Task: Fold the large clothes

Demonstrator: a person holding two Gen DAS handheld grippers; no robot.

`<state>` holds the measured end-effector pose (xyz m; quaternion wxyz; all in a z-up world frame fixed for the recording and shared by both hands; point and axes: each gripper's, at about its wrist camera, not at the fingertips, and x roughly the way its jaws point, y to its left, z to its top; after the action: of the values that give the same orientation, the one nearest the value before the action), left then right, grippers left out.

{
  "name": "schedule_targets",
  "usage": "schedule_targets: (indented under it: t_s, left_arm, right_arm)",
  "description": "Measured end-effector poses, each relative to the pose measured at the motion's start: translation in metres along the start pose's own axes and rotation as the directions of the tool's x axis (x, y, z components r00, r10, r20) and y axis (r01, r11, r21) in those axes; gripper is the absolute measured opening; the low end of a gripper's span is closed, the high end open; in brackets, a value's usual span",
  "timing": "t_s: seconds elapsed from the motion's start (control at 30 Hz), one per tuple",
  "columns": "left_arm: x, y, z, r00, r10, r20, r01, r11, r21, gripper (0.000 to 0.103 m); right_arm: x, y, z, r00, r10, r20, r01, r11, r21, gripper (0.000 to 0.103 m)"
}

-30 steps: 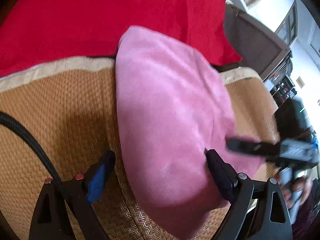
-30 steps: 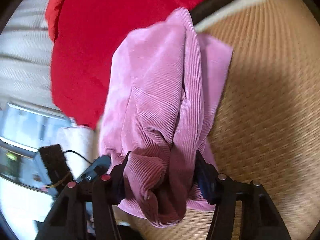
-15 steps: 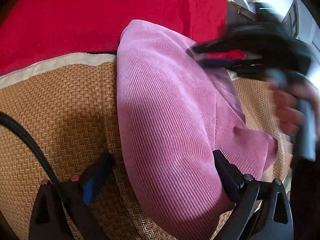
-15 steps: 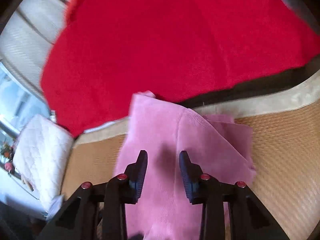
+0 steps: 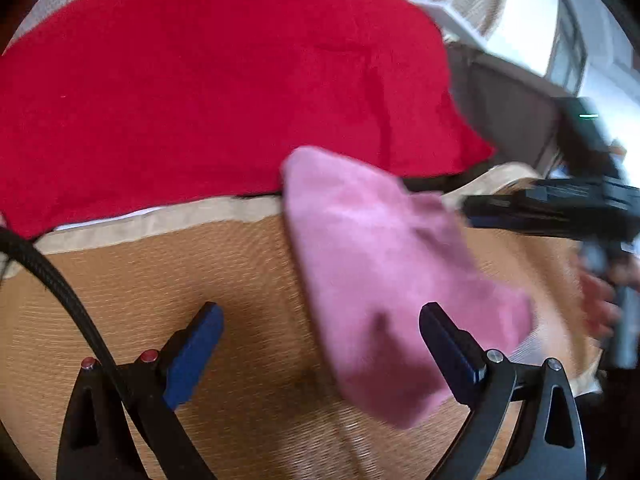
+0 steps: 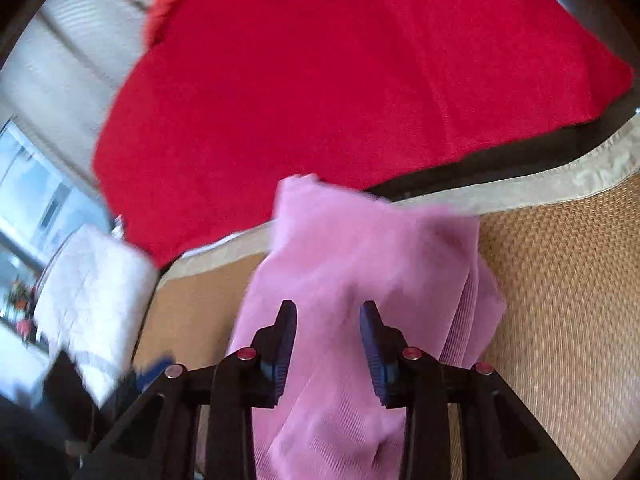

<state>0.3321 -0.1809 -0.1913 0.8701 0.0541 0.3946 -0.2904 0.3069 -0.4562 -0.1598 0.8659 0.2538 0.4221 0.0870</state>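
below both grippers' fingers (image 6: 288, 332), folded pink garment (image 6: 352, 264)

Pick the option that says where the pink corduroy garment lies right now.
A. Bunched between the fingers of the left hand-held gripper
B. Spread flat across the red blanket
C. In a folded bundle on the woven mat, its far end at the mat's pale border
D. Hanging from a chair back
C: the pink corduroy garment rests folded on the woven mat, its far end reaching the pale border beside the red blanket.
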Motion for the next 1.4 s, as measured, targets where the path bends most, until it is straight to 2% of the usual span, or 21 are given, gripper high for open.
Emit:
schedule_targets:
  t_s: [0.07,0.1,0.17,0.23,0.3,0.43,0.57,0.67,0.77,0.83,1.0,1.27,1.33,1.4]
  left_arm:
    - [0.022,0.001,-0.011,0.994,0.043,-0.102,-0.043,0.999,-0.001,0.099]
    - [0.028,0.000,-0.016,0.992,0.053,-0.118,-0.054,0.999,-0.007,0.099]
    - [0.034,0.002,-0.022,0.993,0.070,-0.092,-0.073,0.997,-0.034,0.100]
    - [0.035,-0.002,-0.023,0.994,0.071,-0.087,-0.072,0.997,-0.017,0.100]
    - [0.030,-0.008,-0.028,0.992,0.116,-0.058,-0.115,0.993,0.014,0.100]
    - [0.023,-0.015,-0.031,0.987,0.153,-0.039,-0.152,0.988,0.038,0.100]
    - [0.018,-0.019,-0.028,0.986,0.161,-0.038,-0.160,0.986,0.039,0.100]
    - [0.018,-0.022,-0.027,0.983,0.181,-0.025,-0.179,0.982,0.062,0.100]
    - [0.014,-0.023,-0.027,0.983,0.180,-0.022,-0.178,0.982,0.067,0.100]
    - [0.014,-0.023,-0.027,0.981,0.191,-0.016,-0.189,0.979,0.072,0.100]
    - [0.016,-0.024,-0.025,0.979,0.201,-0.017,-0.199,0.977,0.072,0.100]
    - [0.016,-0.026,-0.027,0.975,0.221,-0.012,-0.220,0.973,0.076,0.100]
    - [0.016,-0.026,-0.027,0.974,0.226,-0.009,-0.225,0.971,0.081,0.100]
    - [0.016,-0.029,-0.027,0.973,0.229,-0.009,-0.228,0.970,0.084,0.100]
  right_arm:
    - [-0.007,0.011,-0.022,1.000,-0.005,-0.008,0.005,1.000,-0.019,0.036]
    - [-0.011,0.012,-0.033,1.000,-0.010,-0.011,0.010,1.000,-0.025,0.034]
    - [-0.002,0.009,-0.055,0.997,-0.055,-0.045,0.054,0.998,-0.029,0.034]
    - [0.024,-0.006,-0.077,0.985,-0.120,-0.124,0.120,0.993,-0.009,0.035]
    - [0.031,-0.011,-0.085,0.987,-0.123,-0.103,0.121,0.992,-0.021,0.035]
    - [0.012,0.003,-0.076,0.982,-0.155,-0.111,0.152,0.988,-0.036,0.034]
    - [-0.007,0.018,-0.054,0.991,-0.131,-0.026,0.130,0.991,-0.028,0.034]
    - [-0.004,0.019,-0.034,0.978,-0.205,0.027,0.206,0.978,-0.030,0.034]
    - [0.029,0.004,-0.030,0.974,-0.223,-0.039,0.223,0.975,0.005,0.035]
    - [0.054,-0.004,-0.033,0.977,-0.200,-0.072,0.202,0.979,0.022,0.035]
    - [0.043,0.006,-0.027,0.978,-0.199,-0.061,0.200,0.980,0.010,0.035]
    - [-0.018,0.016,-0.041,0.983,-0.182,0.015,0.182,0.983,-0.008,0.035]
    - [-0.012,0.016,-0.046,0.981,-0.195,-0.025,0.194,0.981,-0.019,0.035]
    - [0.014,0.002,-0.050,0.973,-0.208,-0.100,0.207,0.978,-0.021,0.036]
